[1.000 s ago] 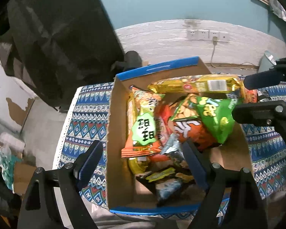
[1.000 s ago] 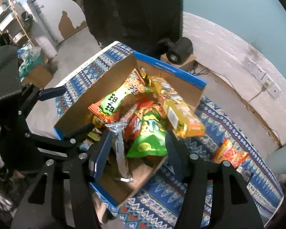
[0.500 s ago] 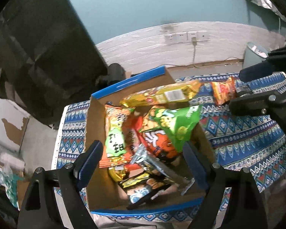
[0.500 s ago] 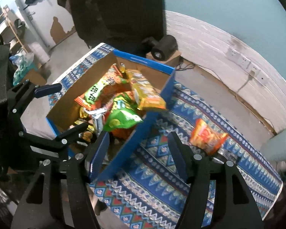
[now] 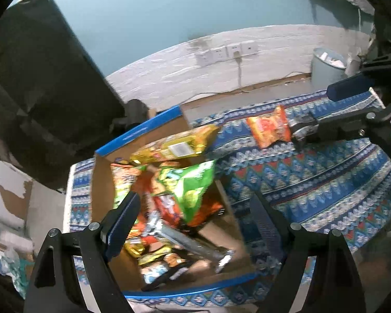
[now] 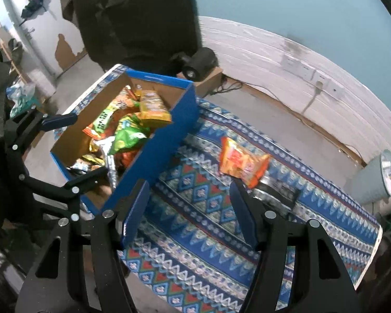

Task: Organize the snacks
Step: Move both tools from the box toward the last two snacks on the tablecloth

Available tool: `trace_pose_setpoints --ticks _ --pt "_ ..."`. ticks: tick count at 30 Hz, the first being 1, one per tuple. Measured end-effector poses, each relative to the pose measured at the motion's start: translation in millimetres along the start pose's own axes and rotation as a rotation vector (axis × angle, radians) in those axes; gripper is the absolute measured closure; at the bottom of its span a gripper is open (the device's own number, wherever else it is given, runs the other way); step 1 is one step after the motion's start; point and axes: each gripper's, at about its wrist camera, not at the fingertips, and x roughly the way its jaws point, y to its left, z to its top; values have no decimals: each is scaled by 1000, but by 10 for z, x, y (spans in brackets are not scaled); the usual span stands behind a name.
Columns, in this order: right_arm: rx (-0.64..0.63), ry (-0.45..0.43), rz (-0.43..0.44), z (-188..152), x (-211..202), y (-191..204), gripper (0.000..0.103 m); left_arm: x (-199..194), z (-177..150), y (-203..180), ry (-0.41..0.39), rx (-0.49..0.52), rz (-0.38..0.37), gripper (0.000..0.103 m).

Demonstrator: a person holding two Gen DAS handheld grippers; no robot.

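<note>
On the table (image 6: pixel 221 221) with its blue patterned cloth, a cardboard box (image 6: pixel 169 133) with blue outer walls holds a heap of snack bags, a green bag (image 5: pixel 192 182) and a yellow pack (image 5: pixel 174 146) uppermost, while an orange snack packet (image 6: pixel 241 163) lies alone on the cloth well apart from the box, touching a dark packet (image 6: pixel 276 191). The left claw (image 5: pixel 195 224) hangs wide open over the box with nothing gripped. The right claw (image 6: pixel 188 208), its jaws having just been opening, holds nothing and hangs over bare cloth between box and orange packet.
</note>
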Motion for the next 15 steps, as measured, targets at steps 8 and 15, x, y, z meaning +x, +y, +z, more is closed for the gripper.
trace_pose_setpoints --ticks 8,15 --pt "40 -2 -56 -134 -193 -443 33 109 226 -236 38 -31 -81 16" --pt "0 31 -92 -150 -222 -778 33 317 476 -379 108 -37 -143 16"
